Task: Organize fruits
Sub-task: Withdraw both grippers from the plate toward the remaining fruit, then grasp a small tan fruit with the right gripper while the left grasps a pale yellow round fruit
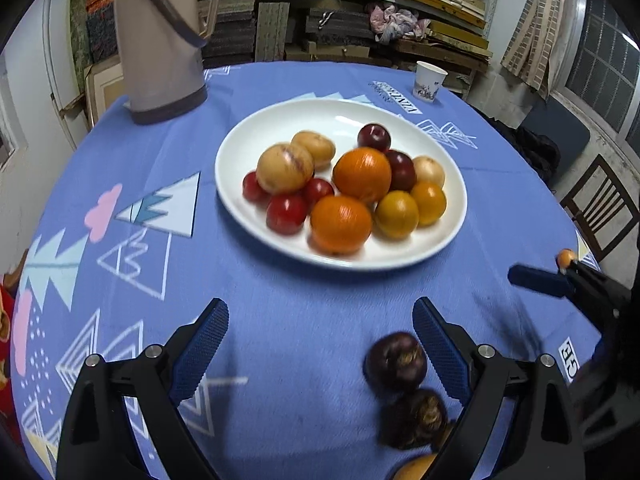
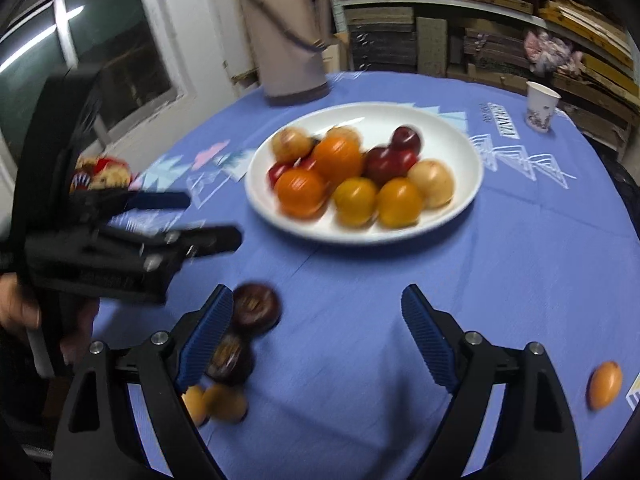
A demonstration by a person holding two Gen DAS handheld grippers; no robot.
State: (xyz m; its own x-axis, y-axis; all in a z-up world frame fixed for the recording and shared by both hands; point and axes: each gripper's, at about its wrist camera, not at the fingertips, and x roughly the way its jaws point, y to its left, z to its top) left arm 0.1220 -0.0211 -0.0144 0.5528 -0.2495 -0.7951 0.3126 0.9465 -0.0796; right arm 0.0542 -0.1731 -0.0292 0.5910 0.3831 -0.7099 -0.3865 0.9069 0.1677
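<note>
Left claw (image 1: 320, 344) gapes apart over bare blue bench (image 1: 300, 360), 2 dark fruits (image 1: 396, 360) just by its right finger, white plate (image 1: 248, 136) heaped with fruit beyond at bench centre, right claw (image 2: 318, 320) likewise wide apart and empty.

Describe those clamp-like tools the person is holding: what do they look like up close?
Each is a black plastic body that forks into two angled fingers. The left gripper and right gripper carry blue ribbed pads on the fingers' inner faces, with round silver screws at the joints. From the side, the left tool shows a chunky black housing above a pale handle. No cables or sleeves are visible.
</note>
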